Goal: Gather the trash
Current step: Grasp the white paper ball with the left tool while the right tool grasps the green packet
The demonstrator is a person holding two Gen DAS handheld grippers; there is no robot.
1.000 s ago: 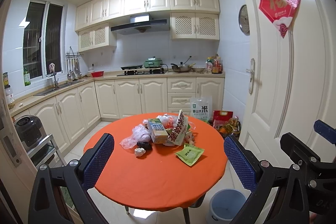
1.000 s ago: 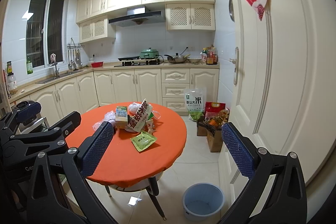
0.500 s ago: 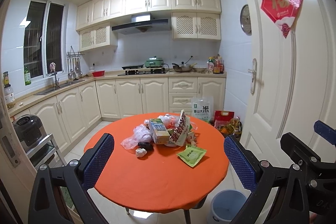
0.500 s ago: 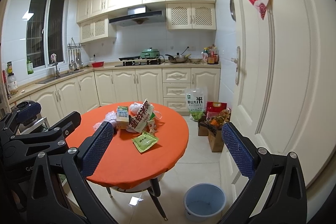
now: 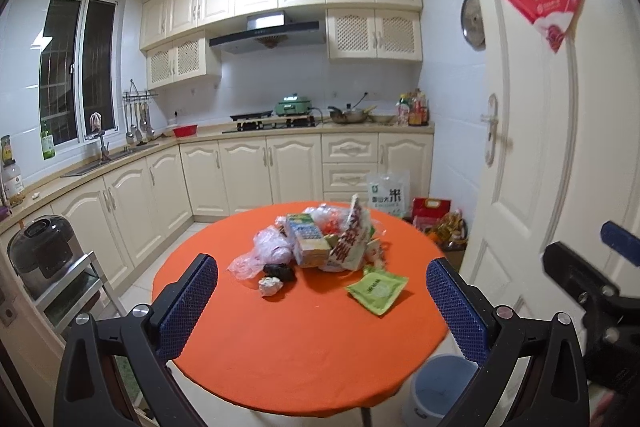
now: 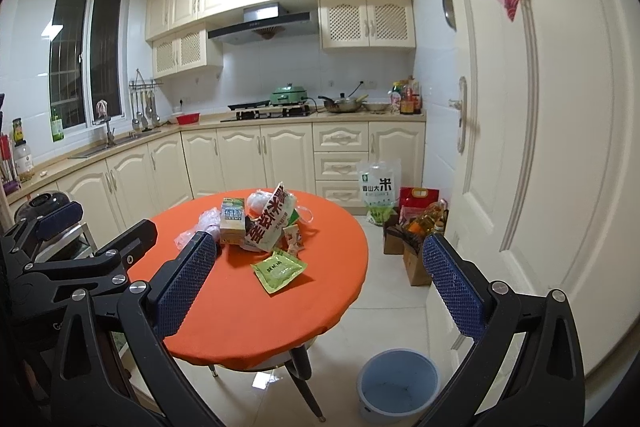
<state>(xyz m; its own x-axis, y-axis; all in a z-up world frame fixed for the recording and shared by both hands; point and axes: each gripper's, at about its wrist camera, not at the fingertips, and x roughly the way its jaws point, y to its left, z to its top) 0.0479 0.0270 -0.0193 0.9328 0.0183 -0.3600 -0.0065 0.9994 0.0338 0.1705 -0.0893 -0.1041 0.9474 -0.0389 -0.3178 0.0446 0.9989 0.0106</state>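
Note:
A round table with an orange cloth [image 5: 296,347] [image 6: 256,319] carries a heap of trash: a drink carton [image 5: 306,245] [image 6: 233,219], a red-and-white snack bag [image 5: 352,241] [image 6: 272,219], clear plastic bags [image 5: 266,247], a black lump [image 5: 279,271], a crumpled white wad [image 5: 270,285] and a flat green packet [image 5: 376,289] [image 6: 279,270]. A blue bin [image 6: 398,385] [image 5: 442,383] stands on the floor by the table's near right side. My left gripper [image 5: 322,307] is open, short of the table edge. My right gripper [image 6: 320,287] is open too, holding nothing.
A white door [image 6: 540,147] fills the right side. A rice bag [image 6: 378,187], a red bag [image 6: 418,199] and cardboard boxes with bottles [image 6: 418,255] stand on the floor beyond the table. Cream cabinets [image 5: 240,175] line the back and left. A metal rack [image 5: 60,291] with a cooker stands at left.
Both views have shifted slightly: the table and trash sit a little higher and farther right in the frame. Both grippers stay open and hold nothing.

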